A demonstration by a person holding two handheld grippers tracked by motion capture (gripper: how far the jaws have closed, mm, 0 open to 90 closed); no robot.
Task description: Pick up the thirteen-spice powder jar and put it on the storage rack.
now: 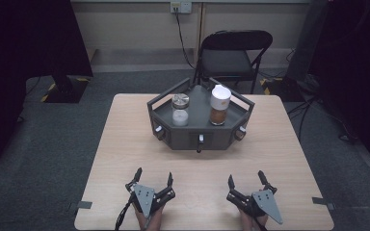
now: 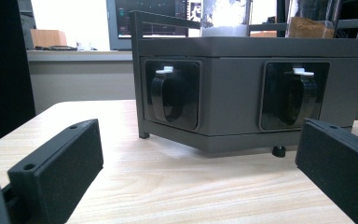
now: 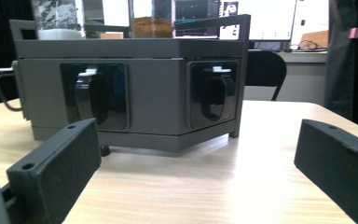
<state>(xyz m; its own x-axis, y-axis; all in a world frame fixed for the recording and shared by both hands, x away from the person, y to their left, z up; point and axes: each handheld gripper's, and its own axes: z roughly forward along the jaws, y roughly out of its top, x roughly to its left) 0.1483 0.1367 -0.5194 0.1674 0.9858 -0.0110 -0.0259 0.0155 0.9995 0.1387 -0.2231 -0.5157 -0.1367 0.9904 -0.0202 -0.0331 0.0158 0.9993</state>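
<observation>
Grey rack (image 1: 200, 129) sits mid-counter, toward far side, w/ dark knobs set in its near faces; front knob (image 1: 200, 142) faces the person. On top: jar w/ white stuff (image 1: 180, 109) at left, taller jar w/ brown stuff (image 1: 219, 105) at right, apart from each other. Left claw (image 1: 152, 179) at near left of counter (image 1: 120, 144), jaws wide open, holding nothing, well apart from rack. Right claw (image 1: 246, 179) at near right, jaws also spread wide, empty. Both point toward rack. Left gripper view: rack (image 2: 242, 51) seen between open jaws, two knobs in recesses. Folding chair (image 1: 235, 55) beyond far edge.
</observation>
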